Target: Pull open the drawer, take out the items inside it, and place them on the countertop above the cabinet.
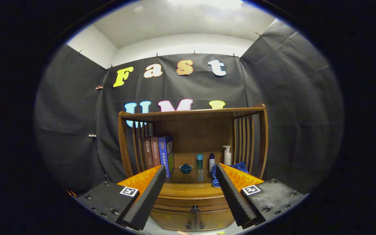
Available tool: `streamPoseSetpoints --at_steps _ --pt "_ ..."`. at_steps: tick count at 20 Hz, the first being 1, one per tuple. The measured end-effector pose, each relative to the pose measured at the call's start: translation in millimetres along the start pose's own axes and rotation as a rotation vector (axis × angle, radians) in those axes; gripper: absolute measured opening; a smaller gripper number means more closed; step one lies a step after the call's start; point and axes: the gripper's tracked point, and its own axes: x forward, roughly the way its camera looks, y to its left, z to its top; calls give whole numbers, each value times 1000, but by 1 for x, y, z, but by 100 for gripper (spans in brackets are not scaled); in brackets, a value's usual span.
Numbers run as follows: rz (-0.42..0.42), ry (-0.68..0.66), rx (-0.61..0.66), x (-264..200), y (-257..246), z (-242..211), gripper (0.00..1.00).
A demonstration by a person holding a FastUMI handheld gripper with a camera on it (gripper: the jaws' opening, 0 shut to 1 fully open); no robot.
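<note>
A wooden cabinet [193,209] stands ahead of me, with a shelf hutch [193,114] on top of it. Its drawer [193,202] lies under the countertop [191,188], pushed in, a small dark knob [194,207] at its middle. Below it are two doors [193,220] with dark pulls. My gripper [189,182] hangs in the air in front of the cabinet, some way off, open with nothing between its fingers. The countertop and drawer front show in the gap between the fingers. The drawer's contents are hidden.
On the countertop stand several upright books [158,153] at the left, a small dark teal lidded bowl [185,168], a teal bottle [199,162], a small white bottle [211,162], a white pump bottle [227,155] and a folded blue towel [240,168] at the right.
</note>
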Motion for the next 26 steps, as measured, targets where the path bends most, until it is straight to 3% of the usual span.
streamPoseSetpoints --at_steps 26 --pt "4 6 -33 9 5 2 99"
